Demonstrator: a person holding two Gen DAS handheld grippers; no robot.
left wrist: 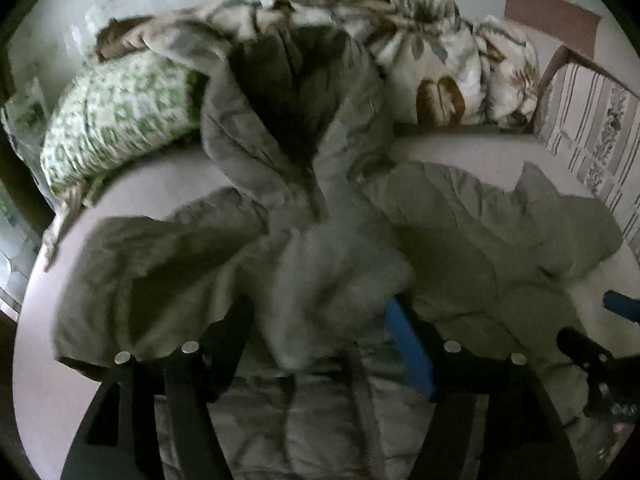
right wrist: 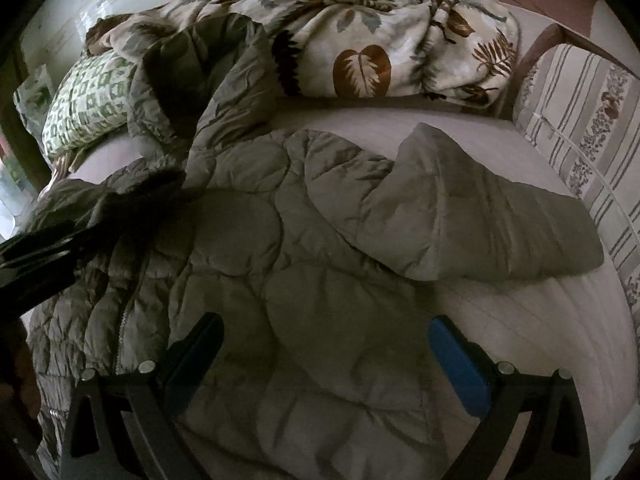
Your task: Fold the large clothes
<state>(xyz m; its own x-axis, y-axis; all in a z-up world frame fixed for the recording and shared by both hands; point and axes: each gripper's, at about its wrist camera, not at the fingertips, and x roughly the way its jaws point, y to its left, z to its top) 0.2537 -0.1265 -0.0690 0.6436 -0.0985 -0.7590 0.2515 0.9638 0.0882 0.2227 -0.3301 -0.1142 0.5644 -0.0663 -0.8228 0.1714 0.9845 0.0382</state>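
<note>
An olive-grey quilted jacket (right wrist: pixel 288 248) lies spread on a bed with a pale sheet (right wrist: pixel 532 320), one sleeve (right wrist: pixel 480 220) reaching right and its hood toward the pillows. In the left wrist view a fold of the jacket (left wrist: pixel 320 248) is bunched up between my left gripper's (left wrist: pixel 320 320) wide-apart fingers (left wrist: pixel 408 344); I cannot tell if they pinch it. My right gripper (right wrist: pixel 324 344) is open just above the jacket body, holding nothing; its tip shows in the left wrist view (left wrist: pixel 592 344). The left gripper shows at the left edge of the right wrist view (right wrist: pixel 80 224).
A green-patterned pillow (right wrist: pixel 88 108) lies at the bed's far left. A leaf-print blanket (right wrist: pixel 360 40) is heaped along the back. A striped, flowered cushion (right wrist: pixel 580 128) and a brown wooden frame (right wrist: pixel 552 40) stand at the right.
</note>
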